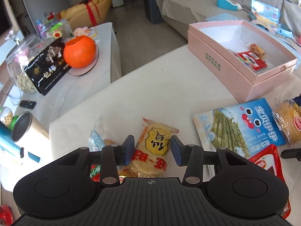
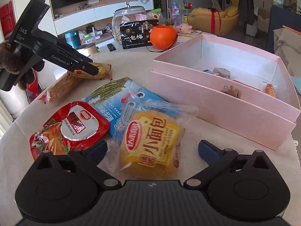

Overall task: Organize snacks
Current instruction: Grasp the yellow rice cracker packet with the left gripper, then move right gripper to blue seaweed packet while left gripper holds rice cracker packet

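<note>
Pink box (image 1: 222, 64), lid off, sits at upper right of the left wrist view on a pale tabletop (image 1: 150, 86). Inside, against its far right corner: a red packet (image 1: 252, 59) and a small orange wrapped snack (image 1: 257, 49); the rest of the white floor is bare. In the right wrist view the same box (image 2: 216, 101) fills the right half, also holding a small grey-brown wrapped piece (image 2: 222, 72).

Left gripper (image 1: 152, 149): jaws part-spread, straddling a rice cracker packet (image 1: 152, 150) at lower centre; pads not pressing on it. Nothing held.

Right gripper (image 2: 152, 151): jaws spread wide either side of a yellow bun packet (image 2: 150, 143) lying on the table, clear of both pads.

Loose snacks outside the box, lower left of the right wrist view: blue seaweed bag (image 2: 120, 98), red foil-lidded pack (image 2: 75, 126).

Glass jar (image 1: 20, 64) at left of the left wrist view holds pale nuts, a black bag (image 1: 47, 66) leaning on it, orange pumpkin pot (image 1: 80, 51) beside.
</note>
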`<state>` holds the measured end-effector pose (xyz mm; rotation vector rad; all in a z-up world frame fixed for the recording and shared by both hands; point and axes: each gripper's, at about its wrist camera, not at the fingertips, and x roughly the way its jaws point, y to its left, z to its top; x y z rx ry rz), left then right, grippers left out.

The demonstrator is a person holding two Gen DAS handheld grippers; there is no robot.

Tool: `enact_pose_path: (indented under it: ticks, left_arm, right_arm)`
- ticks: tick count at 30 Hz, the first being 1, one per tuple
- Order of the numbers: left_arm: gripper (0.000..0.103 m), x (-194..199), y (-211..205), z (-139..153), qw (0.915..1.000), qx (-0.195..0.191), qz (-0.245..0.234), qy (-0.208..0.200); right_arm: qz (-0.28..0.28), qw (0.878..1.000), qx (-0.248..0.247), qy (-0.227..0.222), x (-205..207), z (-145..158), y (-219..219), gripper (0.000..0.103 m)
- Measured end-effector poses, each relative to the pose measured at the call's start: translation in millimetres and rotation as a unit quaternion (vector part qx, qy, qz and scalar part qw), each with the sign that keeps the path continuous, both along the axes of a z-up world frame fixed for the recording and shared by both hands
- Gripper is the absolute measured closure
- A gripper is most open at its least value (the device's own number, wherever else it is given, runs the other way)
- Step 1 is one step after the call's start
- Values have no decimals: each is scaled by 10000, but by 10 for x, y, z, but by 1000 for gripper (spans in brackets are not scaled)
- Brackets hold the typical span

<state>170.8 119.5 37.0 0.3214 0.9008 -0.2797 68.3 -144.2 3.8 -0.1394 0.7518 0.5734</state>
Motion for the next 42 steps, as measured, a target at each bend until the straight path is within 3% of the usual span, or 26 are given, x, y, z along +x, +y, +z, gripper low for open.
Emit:
enact_pose_path:
  ticks: [5, 8, 12, 17, 21, 25, 27, 34, 40, 41, 42]
  left_arm:
    - [61, 61, -119, -96, 9988, 325, 171, 317]
    - [62, -103, -160, -35, 9990, 323, 310, 77]
    - [62, -625, -177, 137, 9969, -578, 457, -271]
    - [62, -1323, -216, 75, 9854, -1453, 799, -391]
    - [62, -1605, -134, -104, 9726, -1948, 1215, -369]
    - [62, -1690, -15, -242, 9479, -2795, 1526, -129]
    - [62, -1733, -57, -274, 9417, -3032, 1461, -43]
    - [62, -1824, -214, -159, 9453, -2874, 1455, -522]
    - [62, -1917, -336, -43, 9545, -2583, 1374, -585]
    - [62, -1931, -372, -39, 9571, -2508, 1330, -572]
    - [62, -1940, -412, -36, 9599, -2421, 1295, -563]
  right_arm:
    - [11, 10000, -89, -34, -11, -5, 56, 0]
    - [9, 10000, -65, -30, -12, -14, 71, 0]
    - [9, 10000, -69, -35, -14, -16, 72, 0]
    - [103, 9996, -254, 1, -14, -16, 92, 0]
    - [178, 9990, -396, 112, -41, 13, 68, 0]
    - [142, 9977, -577, 324, -123, 89, 43, 1]
    - [146, 9979, -559, 294, -190, 153, 2, 1]
    - [-143, 9990, -427, -42, -271, 423, -136, 1]
    - [-338, 9980, -92, 523, 24, 302, -71, 2]
    - [-369, 9969, 6, 690, 71, 265, -62, 5]
    - [-363, 9957, 95, 850, 104, 238, -55, 15]
